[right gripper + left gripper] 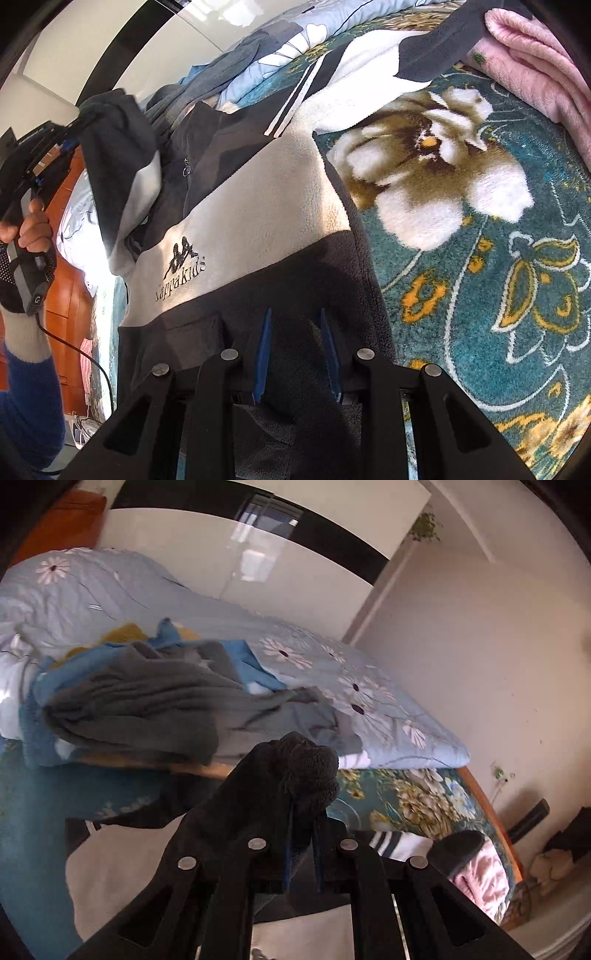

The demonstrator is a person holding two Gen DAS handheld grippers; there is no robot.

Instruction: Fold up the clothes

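A dark grey and cream fleece jacket [236, 206] with a black logo lies spread on a teal floral blanket [480, 280]. My left gripper [303, 812] is shut on a bunched dark cuff of the jacket's sleeve [310, 771] and holds it lifted above the bed; it shows in the right wrist view [79, 123] at the upper left, with the sleeve [122, 155] hanging from it. My right gripper [295, 347] hovers low over the jacket's dark hem [295, 273], its blue pads [263, 350] apart, with nothing between them.
A heap of grey and blue clothes [147, 698] lies on a pale blue flowered quilt [332, 664]. A pink fleece garment [535, 66] lies beside the jacket's other sleeve [369, 62]. A white wardrobe [236, 561] stands behind the bed.
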